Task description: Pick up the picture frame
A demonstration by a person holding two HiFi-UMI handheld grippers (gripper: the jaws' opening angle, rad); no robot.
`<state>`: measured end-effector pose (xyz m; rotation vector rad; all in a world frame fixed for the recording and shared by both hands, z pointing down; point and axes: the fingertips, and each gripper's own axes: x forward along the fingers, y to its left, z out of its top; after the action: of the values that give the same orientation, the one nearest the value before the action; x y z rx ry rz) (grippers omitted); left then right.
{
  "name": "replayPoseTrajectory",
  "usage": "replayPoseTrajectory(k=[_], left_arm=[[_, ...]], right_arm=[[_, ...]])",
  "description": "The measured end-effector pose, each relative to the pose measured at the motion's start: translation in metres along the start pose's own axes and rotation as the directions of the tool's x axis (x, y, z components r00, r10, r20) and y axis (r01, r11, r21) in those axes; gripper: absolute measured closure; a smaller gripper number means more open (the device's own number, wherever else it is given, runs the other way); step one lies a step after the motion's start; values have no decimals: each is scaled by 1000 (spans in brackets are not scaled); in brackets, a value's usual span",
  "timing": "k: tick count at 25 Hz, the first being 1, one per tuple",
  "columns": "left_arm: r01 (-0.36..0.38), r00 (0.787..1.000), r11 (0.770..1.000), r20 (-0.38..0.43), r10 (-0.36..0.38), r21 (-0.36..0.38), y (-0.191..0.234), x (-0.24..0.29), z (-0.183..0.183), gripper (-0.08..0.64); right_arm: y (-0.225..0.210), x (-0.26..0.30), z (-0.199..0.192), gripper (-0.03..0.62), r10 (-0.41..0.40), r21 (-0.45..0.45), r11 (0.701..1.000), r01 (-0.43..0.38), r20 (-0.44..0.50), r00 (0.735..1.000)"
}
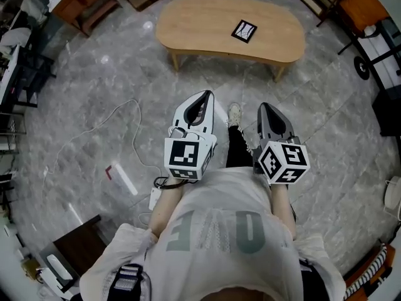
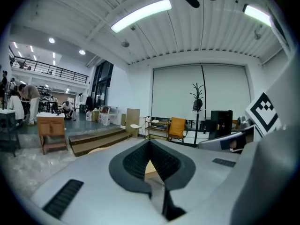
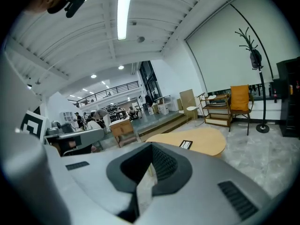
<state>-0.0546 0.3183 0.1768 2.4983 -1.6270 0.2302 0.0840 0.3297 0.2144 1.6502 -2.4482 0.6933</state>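
Ribbed pads point(image 2: 136, 163); flat frame point(image 1: 244, 31), wooden table point(image 1: 200, 24).

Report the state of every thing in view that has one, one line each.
picture frame: lying flat on the wooden table, not yet picked up.
left claw: shut, empty, well short of the frame.
right claw: shut, empty, well short of the frame.
white cable: lying loose on the floor.
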Motion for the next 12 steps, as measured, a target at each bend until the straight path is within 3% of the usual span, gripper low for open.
replayPoseTrajectory(k=[7, 12], left_arm=[[-44, 999, 999, 15, 44, 8, 43, 130, 39, 551], [-92, 995, 996, 29, 92, -4, 75, 205, 69, 551]], right_arm=[[-64, 118, 69, 588, 32, -20, 999, -33, -16, 999], [-87, 189, 115, 588, 81, -61, 995, -83, -37, 996]])
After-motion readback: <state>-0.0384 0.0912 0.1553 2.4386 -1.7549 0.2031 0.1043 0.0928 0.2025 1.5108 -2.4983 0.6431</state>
